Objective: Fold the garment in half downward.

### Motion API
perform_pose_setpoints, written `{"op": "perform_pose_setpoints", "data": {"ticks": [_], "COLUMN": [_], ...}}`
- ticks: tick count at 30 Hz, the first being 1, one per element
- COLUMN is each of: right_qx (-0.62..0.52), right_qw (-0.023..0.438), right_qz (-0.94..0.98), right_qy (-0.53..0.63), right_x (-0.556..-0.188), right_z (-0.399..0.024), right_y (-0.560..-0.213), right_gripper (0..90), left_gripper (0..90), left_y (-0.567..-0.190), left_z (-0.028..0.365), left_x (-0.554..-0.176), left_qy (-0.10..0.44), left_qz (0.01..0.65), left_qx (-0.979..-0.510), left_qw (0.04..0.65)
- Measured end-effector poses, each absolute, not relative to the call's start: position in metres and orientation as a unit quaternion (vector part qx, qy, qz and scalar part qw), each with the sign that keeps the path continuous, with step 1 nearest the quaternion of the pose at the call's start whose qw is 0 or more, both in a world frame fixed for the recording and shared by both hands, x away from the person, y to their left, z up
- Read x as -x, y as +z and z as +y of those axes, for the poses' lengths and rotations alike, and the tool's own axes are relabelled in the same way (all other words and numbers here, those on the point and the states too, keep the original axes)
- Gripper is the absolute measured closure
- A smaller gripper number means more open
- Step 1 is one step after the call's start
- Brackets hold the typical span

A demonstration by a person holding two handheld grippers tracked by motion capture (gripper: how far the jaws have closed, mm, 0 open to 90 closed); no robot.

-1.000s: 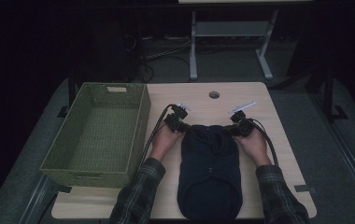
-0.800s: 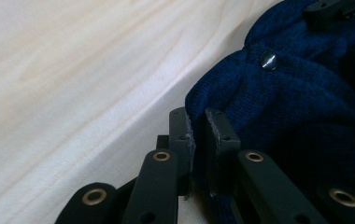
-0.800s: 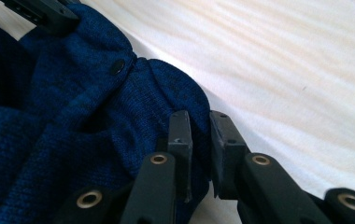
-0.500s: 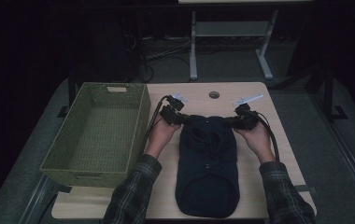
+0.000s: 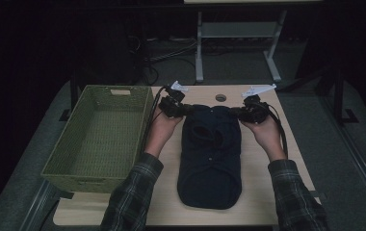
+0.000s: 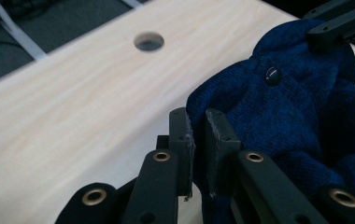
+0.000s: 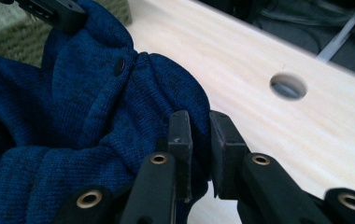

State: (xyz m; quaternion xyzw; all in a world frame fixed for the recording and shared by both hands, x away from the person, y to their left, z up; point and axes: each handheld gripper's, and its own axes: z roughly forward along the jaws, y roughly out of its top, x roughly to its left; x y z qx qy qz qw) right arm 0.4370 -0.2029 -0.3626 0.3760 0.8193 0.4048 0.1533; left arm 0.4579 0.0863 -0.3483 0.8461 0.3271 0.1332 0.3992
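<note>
In the high view, two plaid sleeves come in from six o'clock, and between them a dark blue sweater lies lengthwise on the bench. Its near hem rests on the wood at six o'clock of the bench's middle, and its far end is lifted at twelve o'clock.

The left hand holds the left gripper at the sweater's ten o'clock corner. In the left gripper view, the jaws are clenched on a fold of the knit, with cloth pinched in the narrow slit between the pads. A dark button sits on the knit at one o'clock of the jaws.

The right hand holds the right gripper at the sweater's two o'clock corner. In the right gripper view, its jaws likewise grasp the blue knit, with the fabric squeezed between them. The other gripper bites the cloth at eleven o'clock.

A green woven basket stands at nine o'clock of the sweater, just beside the left forearm. A round hole in the bench lies beyond the sweater at twelve o'clock. Past the bench's far edge, a white stand and loose cables sit on the dim floor.
</note>
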Motion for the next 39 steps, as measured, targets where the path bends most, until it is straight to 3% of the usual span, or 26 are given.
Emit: {"op": "perform_pose_setpoints", "data": {"ticks": [10,23,39], "right_qx": [-0.358,-0.335,-0.325], "right_qw": [0.191,0.202,0.179], "right_qz": [0.810,0.817,0.828], "right_qy": [0.424,0.423,0.420], "right_x": [-0.434,-0.406,-0.373], "right_z": [-0.203,-0.200,-0.197], "right_y": [-0.328,-0.356,-0.378], "right_gripper": [79.9,79.7,79.1], "left_gripper": [82.3,82.2,81.9], "left_y": [-0.318,-0.338,-0.355], "left_z": [0.089,0.089,0.093], "left_x": [-0.447,-0.422,-0.388], "left_qy": [0.174,0.177,0.167], "left_qz": [0.311,0.296,0.284], "left_qx": [-0.831,-0.841,-0.859], "left_qw": [0.427,0.417,0.393]}}
